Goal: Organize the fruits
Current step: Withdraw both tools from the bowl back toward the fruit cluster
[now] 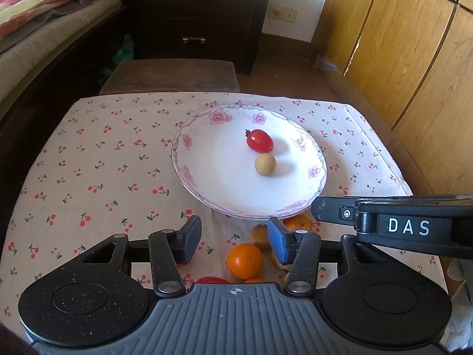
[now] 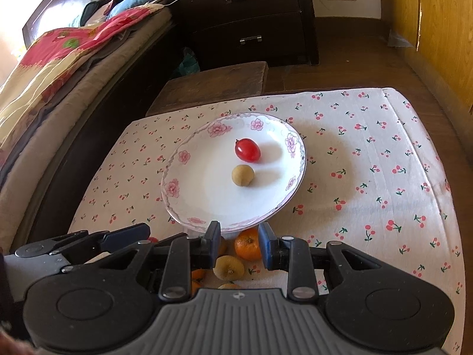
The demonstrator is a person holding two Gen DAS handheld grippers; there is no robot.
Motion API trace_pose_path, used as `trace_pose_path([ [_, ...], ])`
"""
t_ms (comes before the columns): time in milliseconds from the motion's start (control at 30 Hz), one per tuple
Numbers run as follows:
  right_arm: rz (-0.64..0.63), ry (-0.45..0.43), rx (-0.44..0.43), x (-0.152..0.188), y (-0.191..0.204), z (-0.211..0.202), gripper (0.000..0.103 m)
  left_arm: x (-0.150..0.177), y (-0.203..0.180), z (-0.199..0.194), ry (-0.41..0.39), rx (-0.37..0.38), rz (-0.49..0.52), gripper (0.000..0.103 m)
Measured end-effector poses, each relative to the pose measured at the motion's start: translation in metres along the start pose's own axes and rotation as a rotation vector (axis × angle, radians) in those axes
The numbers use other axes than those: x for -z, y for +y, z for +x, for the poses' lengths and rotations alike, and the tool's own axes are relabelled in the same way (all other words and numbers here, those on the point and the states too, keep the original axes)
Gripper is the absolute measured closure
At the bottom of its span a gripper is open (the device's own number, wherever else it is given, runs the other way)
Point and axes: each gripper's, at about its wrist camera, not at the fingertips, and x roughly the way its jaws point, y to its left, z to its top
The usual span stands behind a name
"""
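- The plate (image 1: 207,159) is glazed white china, round and shallow, with pink flowers and a grey scrolled band on its rim; it sits on the desk toward the far middle.
- On it lie a glossy red oval tomato (image 1: 259,140) with a dark stem stub and, just near of it, a matte tan round fruit (image 1: 265,164); the two sit close together.
- A thin cotton cloth (image 1: 97,159) printed with small red cherries covers the desk.
- Near of the plate, loose fruit sits on the cloth: a dimpled orange (image 1: 244,261), a second orange (image 2: 247,244) by the plate's near rim, and a fuzzy brownish round fruit (image 2: 228,267) with a dry stem end.
- The left tool (image 1: 233,241) stands wide open above this cluster, gripping nothing; its pads are flat, blue and rubbery, its arms speckled black plastic.
- The right tool (image 2: 240,248) is likewise open and empty, its pads on either side of the second orange without visibly touching it.
- Seen from the left wrist, the right tool's black side carries white letters "DAS".
- Far behind are a dark wooden drawer chest (image 1: 196,14) with metal handles, a bed (image 2: 44,82) with a floral quilt on the left, and honey-coloured wooden panels (image 1: 399,44) on the right.
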Motion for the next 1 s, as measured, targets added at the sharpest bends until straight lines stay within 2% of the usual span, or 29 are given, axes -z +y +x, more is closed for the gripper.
trace_pose_path([
  [1000,-0.030,0.100,0.016,0.039,0.012,0.006,0.073,0.020,0.016,-0.011,0.055,-0.016,-0.035,0.042],
])
